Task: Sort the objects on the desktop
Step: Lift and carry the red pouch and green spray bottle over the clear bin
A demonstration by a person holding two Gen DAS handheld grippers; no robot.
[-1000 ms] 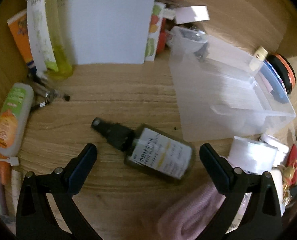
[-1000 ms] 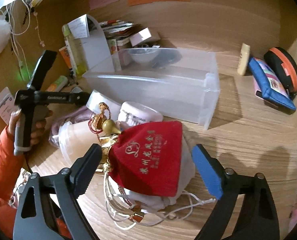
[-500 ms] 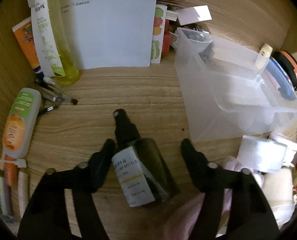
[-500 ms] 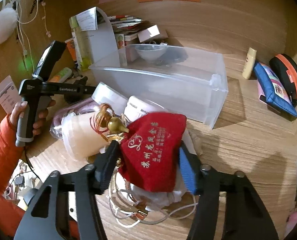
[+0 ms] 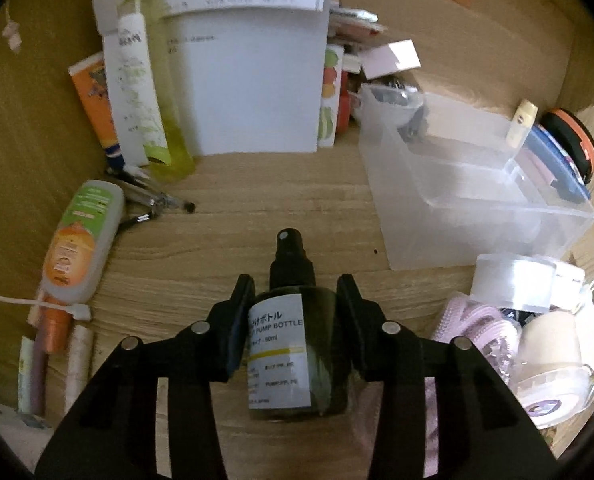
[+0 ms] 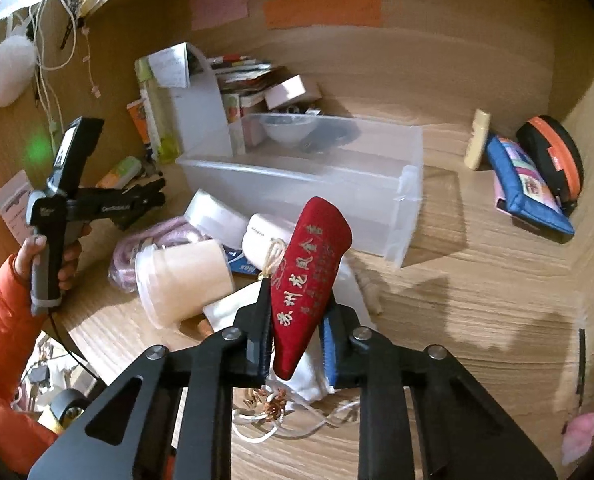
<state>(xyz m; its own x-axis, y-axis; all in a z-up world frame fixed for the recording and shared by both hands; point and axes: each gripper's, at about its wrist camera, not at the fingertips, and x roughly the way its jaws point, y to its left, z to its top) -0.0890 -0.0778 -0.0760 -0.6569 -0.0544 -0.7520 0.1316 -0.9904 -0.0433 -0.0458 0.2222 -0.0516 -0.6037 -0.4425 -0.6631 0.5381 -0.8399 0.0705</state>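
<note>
In the left wrist view a dark green pump bottle (image 5: 293,344) with a white label sits between the fingers of my left gripper (image 5: 295,284), its black nozzle pointing away. The jaws are closing and both pads press its sides. Seen from the right wrist view, my right gripper (image 6: 297,300) is shut on a red embroidered pouch (image 6: 313,248), squeezed narrow and standing up from the jaws. White cloth and cords hang beneath it. My left gripper (image 6: 153,200) also shows there at the left, held by a hand (image 6: 37,256) in an orange sleeve.
A clear plastic bin (image 5: 477,192) stands at the right on the wooden desk, with a bowl at its far end. A white file box (image 5: 253,92), tubes and pens crowd the back left. A tape roll (image 5: 513,280), pink cord and cup lie nearby. A blue pouch (image 6: 525,188) and a black-orange case (image 6: 553,152) lean at the far right.
The left jaws have come in around the pump bottle, which turned from lying crosswise to pointing away. The right jaws have shut on the red pouch, squeezing it narrow.
</note>
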